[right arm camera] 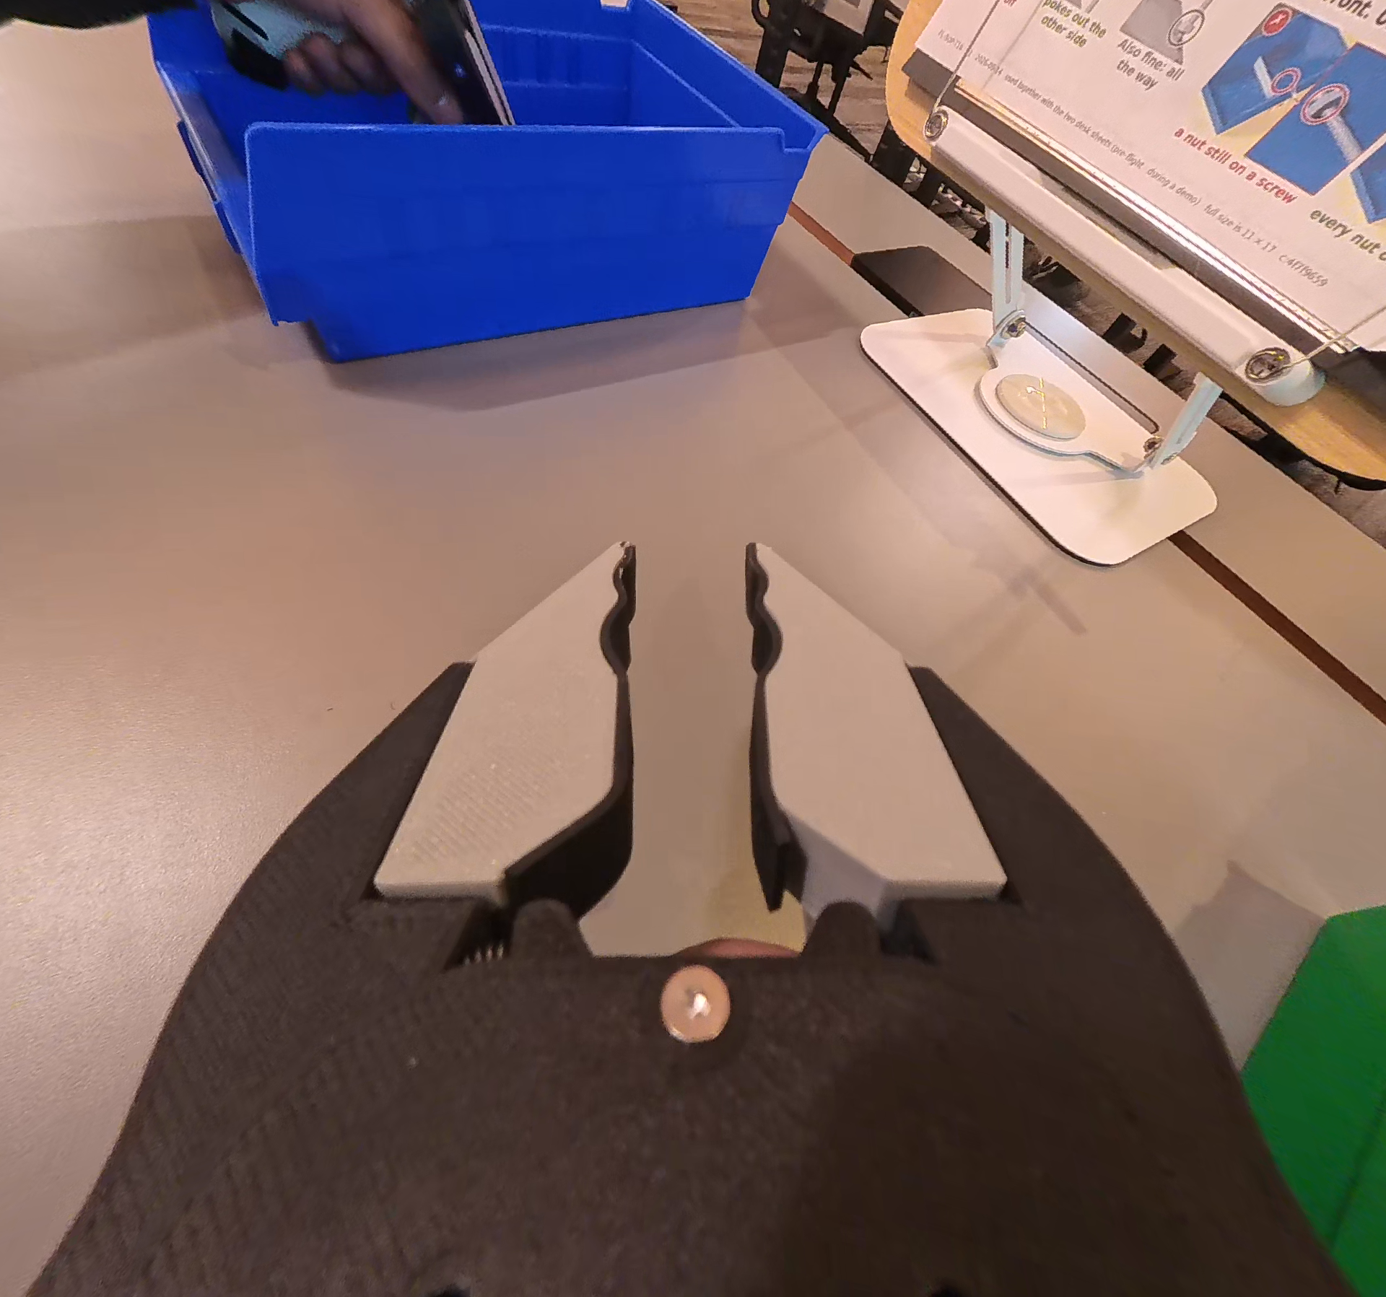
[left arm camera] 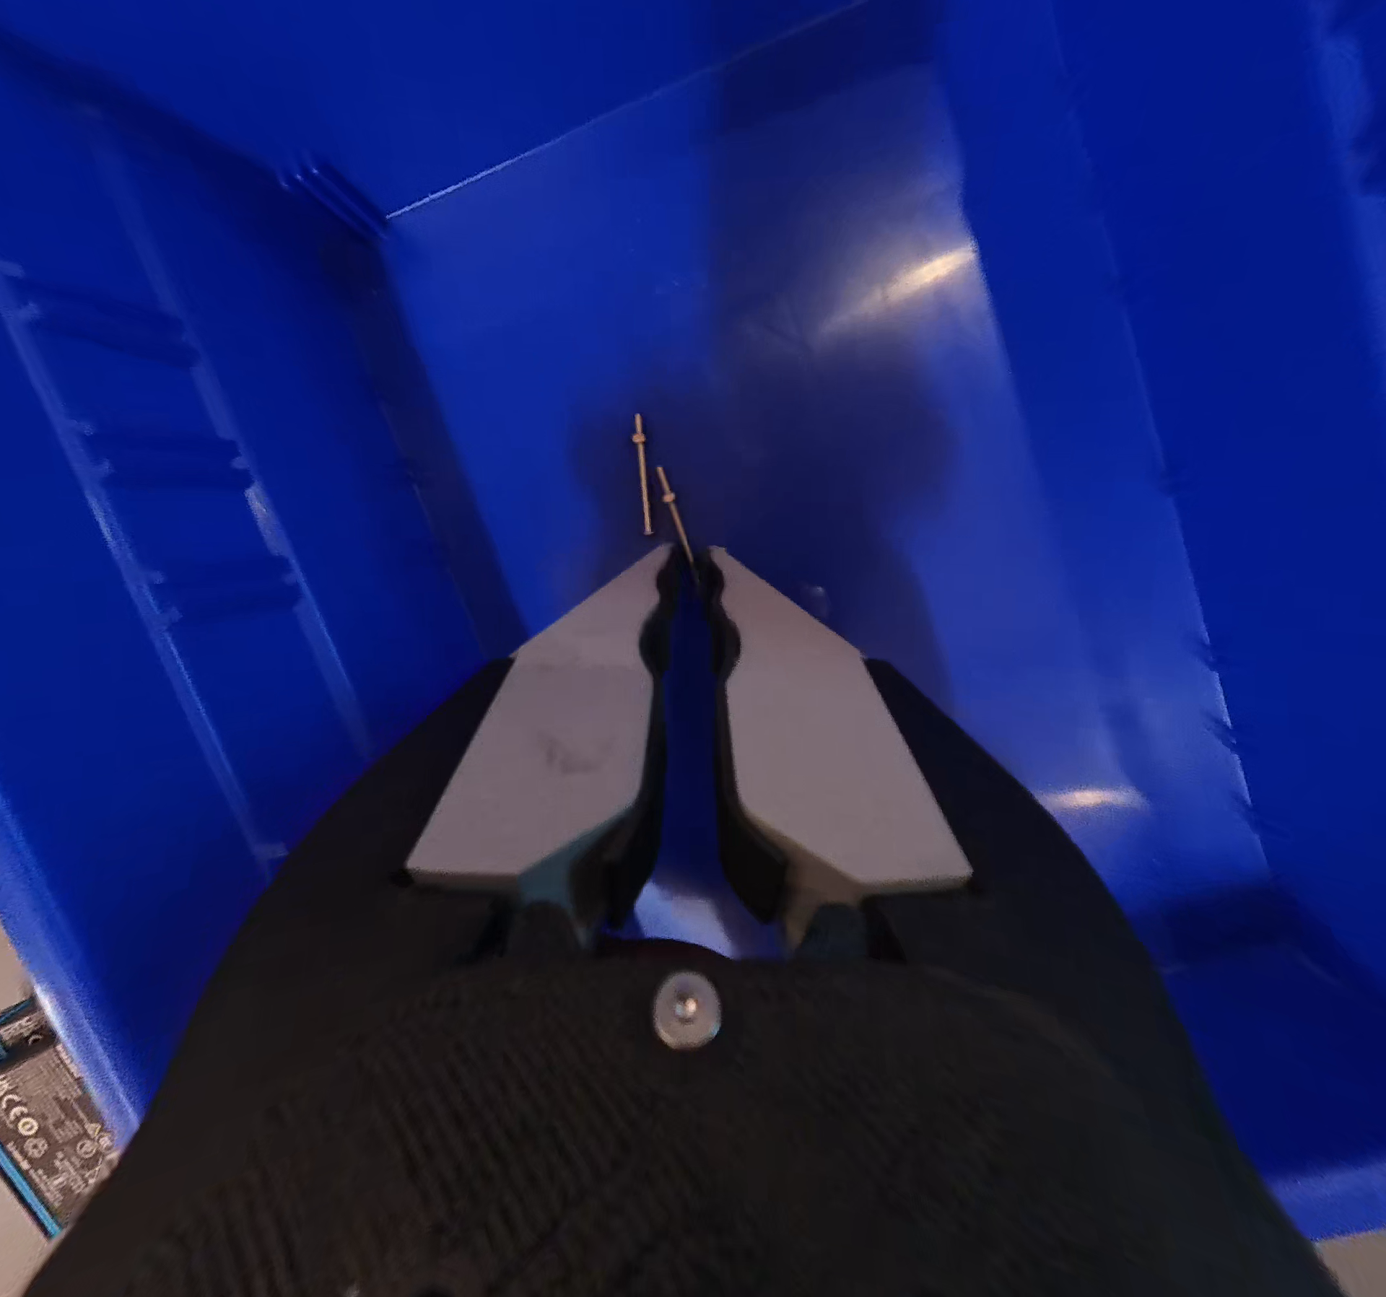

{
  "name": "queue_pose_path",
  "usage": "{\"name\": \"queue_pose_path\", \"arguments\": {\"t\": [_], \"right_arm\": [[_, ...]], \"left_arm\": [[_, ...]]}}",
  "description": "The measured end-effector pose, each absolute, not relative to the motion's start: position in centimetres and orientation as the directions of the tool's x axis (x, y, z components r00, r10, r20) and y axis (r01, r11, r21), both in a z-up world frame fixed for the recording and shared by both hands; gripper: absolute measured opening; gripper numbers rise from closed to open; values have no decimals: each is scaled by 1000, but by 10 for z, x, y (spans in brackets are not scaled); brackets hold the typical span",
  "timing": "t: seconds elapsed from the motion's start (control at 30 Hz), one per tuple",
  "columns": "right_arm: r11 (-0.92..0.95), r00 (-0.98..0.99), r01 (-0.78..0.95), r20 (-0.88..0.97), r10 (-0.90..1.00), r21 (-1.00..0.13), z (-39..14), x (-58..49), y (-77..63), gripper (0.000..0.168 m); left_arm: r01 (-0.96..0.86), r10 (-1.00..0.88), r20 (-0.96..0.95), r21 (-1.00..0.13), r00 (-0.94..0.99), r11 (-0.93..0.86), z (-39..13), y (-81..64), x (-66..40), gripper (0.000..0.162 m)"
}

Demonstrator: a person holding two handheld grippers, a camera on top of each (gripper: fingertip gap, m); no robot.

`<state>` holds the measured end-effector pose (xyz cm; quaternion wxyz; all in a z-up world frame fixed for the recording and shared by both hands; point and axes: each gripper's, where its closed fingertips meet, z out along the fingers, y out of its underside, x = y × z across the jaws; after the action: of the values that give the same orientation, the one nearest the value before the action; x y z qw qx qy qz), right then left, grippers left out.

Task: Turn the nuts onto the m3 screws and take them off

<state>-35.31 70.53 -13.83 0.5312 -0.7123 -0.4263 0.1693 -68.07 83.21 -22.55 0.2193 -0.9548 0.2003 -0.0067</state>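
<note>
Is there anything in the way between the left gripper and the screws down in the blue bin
Nothing visible. The left gripper is already at the near screw, its end between the fingertips; the second screw lies just beyond on the blue bin floor.

A white metal stand (right arm camera: 1050,436) bearing a printed instruction sheet (right arm camera: 1170,84) sits on the grey tabletop (right arm camera: 375,511), well apart from a bright green block (right arm camera: 1327,1081) at the right edge.
</note>
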Motion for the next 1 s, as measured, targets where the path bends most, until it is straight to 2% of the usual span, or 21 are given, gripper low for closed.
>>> {"name": "queue_pose_path", "arguments": {"t": [0.17,0.33,0.43,0.53,0.63,0.73,0.8,0.9,1.0], "right_arm": [[-68,579,424,212,787,-903,-136,-353,704,26],[-60,578,416,213,788,-907,-132,-353,703,26],[-56,581,412,215,785,-909,-130,-352,703,26],[-64,585,402,202,785,-914,-130,-350,704,26],[-81,587,383,175,791,-920,-129,-349,705,26],[-102,588,362,143,796,-927,-129,-348,706,26],[-109,589,353,130,798,-929,-129,-348,707,26],[-120,587,345,114,801,-931,-131,-349,707,26],[-129,572,333,92,815,-934,-132,-352,705,26]], "left_arm": [[-394,-389,-96,-385,916,-835,-226,831,-682,1],[-484,-455,-166,-321,875,-814,-226,829,-682,1],[-515,-475,-201,-321,857,-795,-225,830,-683,1],[-511,-459,-226,-410,859,-756,-210,838,-683,1],[-432,-438,-151,-606,887,-668,-172,844,-668,1],[-227,-467,31,-843,884,-487,-112,839,-639,1],[-53,-562,138,-949,816,-310,-64,821,-614,1],[159,-684,263,-964,680,-213,-26,785,-579,0],[223,-803,278,-957,527,-185,-11,746,-529,0]]}}
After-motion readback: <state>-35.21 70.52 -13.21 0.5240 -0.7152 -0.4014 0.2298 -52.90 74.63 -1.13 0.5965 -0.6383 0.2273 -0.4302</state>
